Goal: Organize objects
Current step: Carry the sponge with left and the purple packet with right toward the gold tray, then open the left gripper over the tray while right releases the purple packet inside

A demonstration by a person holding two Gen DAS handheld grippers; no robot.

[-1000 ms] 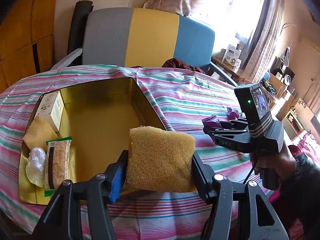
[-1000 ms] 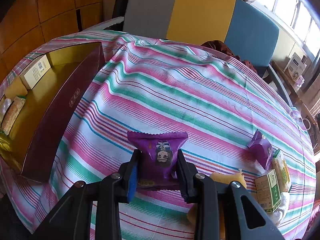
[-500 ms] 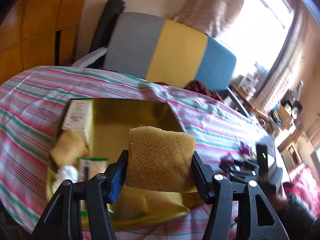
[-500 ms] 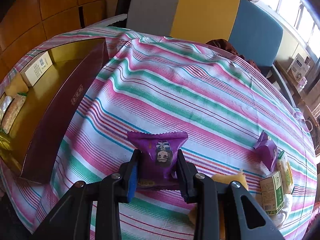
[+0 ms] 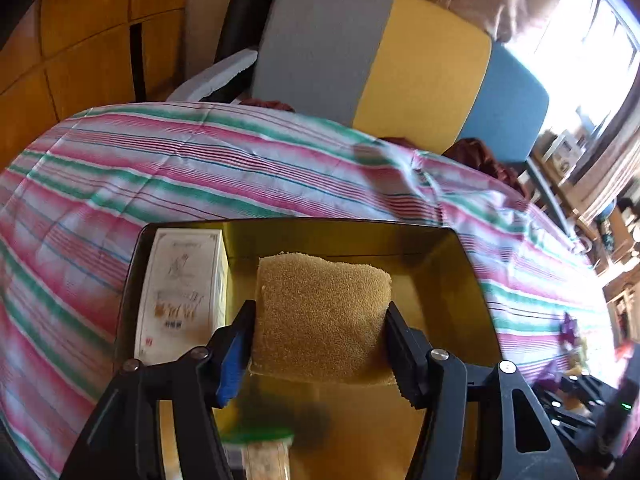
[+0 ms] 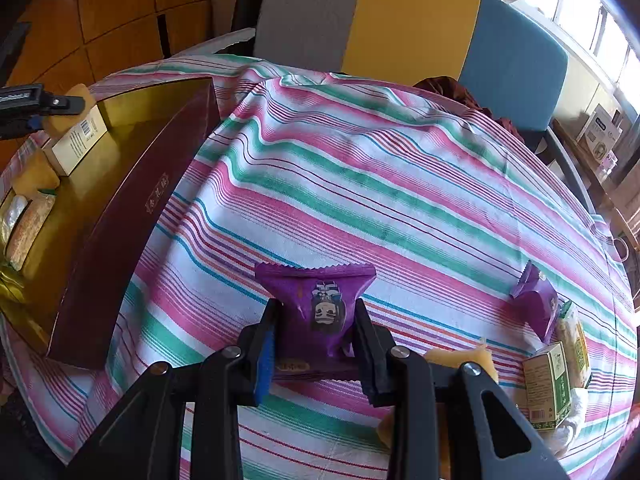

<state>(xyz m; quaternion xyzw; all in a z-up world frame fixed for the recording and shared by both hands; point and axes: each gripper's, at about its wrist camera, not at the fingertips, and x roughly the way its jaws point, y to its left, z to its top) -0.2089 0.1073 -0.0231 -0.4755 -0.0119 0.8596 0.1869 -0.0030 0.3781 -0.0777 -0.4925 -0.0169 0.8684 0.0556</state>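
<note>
Behind the striped tablecloth [image 6: 400, 184] stands a tricolour chair [image 6: 400, 16].

Left claw [image 5: 320, 354]: black two-finger unit, blue pad on the left finger, pointing steeply downward; jaws opening, a tan sponge [image 5: 322, 316] between them, both pads in contact with its sides. Right claw [image 6: 315, 346]: same build, angled steeply downward, jaws drawn close and clamped on a purple snack packet [image 6: 320, 308]. Left claw also visible at the far left edge of the right wrist view.
</note>
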